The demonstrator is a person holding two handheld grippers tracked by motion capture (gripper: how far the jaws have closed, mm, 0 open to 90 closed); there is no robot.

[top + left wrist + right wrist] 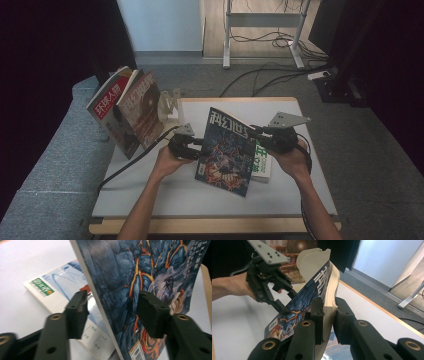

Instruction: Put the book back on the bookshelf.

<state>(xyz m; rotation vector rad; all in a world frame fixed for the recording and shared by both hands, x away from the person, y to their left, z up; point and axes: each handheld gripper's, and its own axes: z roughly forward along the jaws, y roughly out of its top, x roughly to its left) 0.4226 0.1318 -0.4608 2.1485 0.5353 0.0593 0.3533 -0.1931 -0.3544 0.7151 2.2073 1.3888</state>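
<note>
High view is showing the blue-cover magazine (pixel 226 152) standing tilted above the white surface (pixel 165 192), over a flat magazine (pixel 263 162). Right gripper (pixel 260 135) is pinching its far edge; left gripper (pixel 196 148) jaws are sitting spread around its spine edge.

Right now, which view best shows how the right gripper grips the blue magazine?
The right gripper view: the right gripper is clamped on the blue magazine at its page edge. The high view shows that gripper at the magazine's right side, jaws hidden. The left gripper view shows only the cover.
</note>
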